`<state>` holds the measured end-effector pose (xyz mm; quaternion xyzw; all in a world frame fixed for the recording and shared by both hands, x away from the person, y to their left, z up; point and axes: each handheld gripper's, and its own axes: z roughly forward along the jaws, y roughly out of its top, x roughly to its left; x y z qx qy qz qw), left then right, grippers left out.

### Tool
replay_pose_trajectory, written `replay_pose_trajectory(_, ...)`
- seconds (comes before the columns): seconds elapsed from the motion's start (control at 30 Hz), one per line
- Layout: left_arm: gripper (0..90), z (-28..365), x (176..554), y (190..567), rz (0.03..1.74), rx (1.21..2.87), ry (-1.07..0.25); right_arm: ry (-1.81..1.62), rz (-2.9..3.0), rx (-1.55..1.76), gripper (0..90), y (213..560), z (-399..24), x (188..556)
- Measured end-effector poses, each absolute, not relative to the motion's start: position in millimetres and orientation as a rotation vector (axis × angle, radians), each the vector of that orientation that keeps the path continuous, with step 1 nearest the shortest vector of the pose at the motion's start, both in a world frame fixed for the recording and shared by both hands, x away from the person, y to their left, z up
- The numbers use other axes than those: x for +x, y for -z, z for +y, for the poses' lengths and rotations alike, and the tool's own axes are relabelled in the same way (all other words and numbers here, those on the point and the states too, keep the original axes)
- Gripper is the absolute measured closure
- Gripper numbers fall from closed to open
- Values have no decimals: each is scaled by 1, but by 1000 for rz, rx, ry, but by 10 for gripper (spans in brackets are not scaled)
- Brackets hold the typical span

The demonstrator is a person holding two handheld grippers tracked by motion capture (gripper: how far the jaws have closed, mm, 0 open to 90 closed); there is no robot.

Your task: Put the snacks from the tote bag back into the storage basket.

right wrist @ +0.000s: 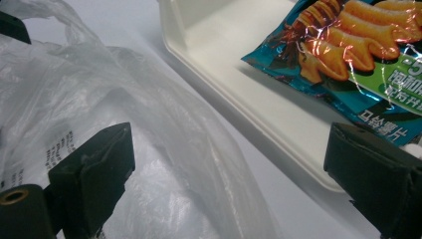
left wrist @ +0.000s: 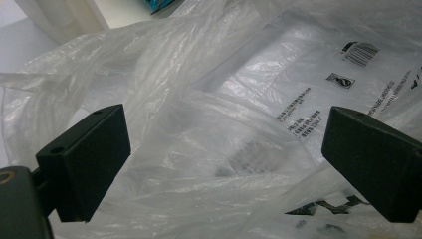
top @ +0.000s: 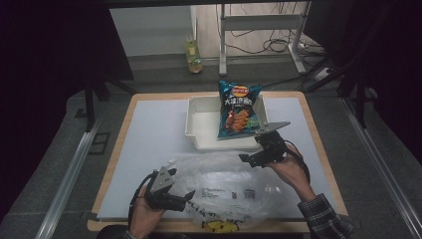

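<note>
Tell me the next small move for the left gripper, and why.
Probably ease the left gripper forward and close on a fold of the plastic bag. Its fingers stand wide open with crumpled film between them, gripping nothing. The right gripper is open too, at the bag's far edge by the white tray holding the chip packet.

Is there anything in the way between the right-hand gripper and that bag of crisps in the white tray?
Only the tray's near wall. The crisp bag leans in the white tray, and the right gripper, jaws open, hovers just outside that wall over the plastic bag. Going over it looks unobstructed.
</note>
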<state>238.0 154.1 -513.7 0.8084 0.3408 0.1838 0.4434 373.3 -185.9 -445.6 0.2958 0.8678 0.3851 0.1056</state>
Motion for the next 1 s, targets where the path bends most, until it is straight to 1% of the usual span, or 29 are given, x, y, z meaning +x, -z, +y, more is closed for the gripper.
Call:
replay_pose_trajectory(0.5,47,158,239,511,882,1972,-408,-1165,2577,885,51,448,-194,356)
replay_pose_trajectory(0.7,46,158,239,511,885,1983,-400,-1162,2580,884,47,449,-196,348)
replay_pose_trajectory(1.0,18,156,238,510,883,2008,-413,-1174,2576,896,40,449,-199,338)
